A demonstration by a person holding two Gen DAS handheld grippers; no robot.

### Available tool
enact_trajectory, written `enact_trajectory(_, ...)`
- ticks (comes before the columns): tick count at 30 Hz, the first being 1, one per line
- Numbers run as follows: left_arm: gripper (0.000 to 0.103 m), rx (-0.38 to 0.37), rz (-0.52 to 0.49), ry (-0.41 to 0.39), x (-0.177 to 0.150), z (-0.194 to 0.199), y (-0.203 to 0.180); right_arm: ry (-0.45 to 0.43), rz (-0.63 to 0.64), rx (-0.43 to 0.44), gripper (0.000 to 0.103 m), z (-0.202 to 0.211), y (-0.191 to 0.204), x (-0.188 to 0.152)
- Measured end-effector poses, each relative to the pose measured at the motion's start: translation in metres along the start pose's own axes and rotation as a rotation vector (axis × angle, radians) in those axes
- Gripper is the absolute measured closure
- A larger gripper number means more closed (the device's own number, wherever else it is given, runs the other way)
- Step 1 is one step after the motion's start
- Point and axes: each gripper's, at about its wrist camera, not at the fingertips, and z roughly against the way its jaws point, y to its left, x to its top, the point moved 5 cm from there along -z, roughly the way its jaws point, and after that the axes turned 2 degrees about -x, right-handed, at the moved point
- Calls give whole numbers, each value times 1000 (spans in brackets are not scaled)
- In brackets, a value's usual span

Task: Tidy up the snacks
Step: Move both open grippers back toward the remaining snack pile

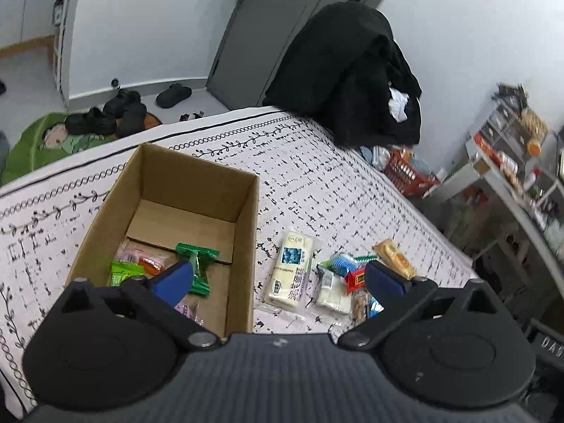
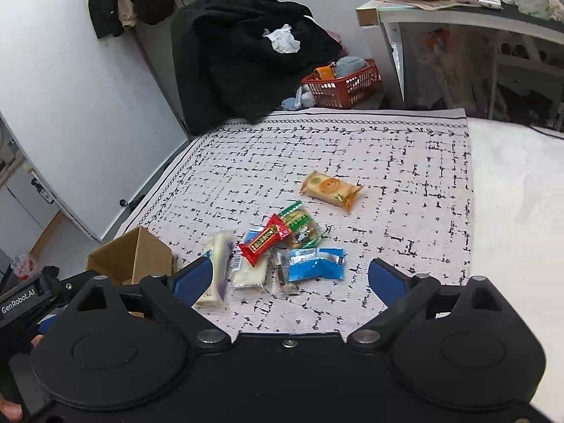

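Note:
An open cardboard box (image 1: 246, 218) stands on the patterned cloth and holds several snacks, among them a green packet (image 1: 199, 264). My left gripper (image 1: 278, 278) is open and empty above the box's right wall. Right of the box lie a long cream packet (image 1: 292, 271), a red bar (image 1: 356, 276) and an orange packet (image 1: 394, 259). In the right wrist view my right gripper (image 2: 287, 278) is open and empty above the pile: the red bar (image 2: 266, 243), a blue packet (image 2: 315, 264), a white packet (image 2: 250, 269), a green packet (image 2: 299, 222), the cream packet (image 2: 216, 268). The orange packet (image 2: 331, 188) lies apart. The box corner (image 2: 134, 257) shows at left.
A black coat (image 2: 243, 56) hangs over a chair at the table's far edge. A red basket (image 2: 343, 84) sits on the floor beyond. A cluttered white desk (image 2: 458, 17) stands at the right. Shoes (image 1: 116, 112) lie on the floor.

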Motion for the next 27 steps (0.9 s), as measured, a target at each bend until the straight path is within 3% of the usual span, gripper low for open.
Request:
enact_trajectory(19, 0, -63, -133, 22, -31, -14, -53, 87, -111, 53, 10, -33, -33, -20)
enact_trajectory(27, 1, -72, -150, 25, -42, -34, -67, 99, -207, 92, 20, -56, -46, -17)
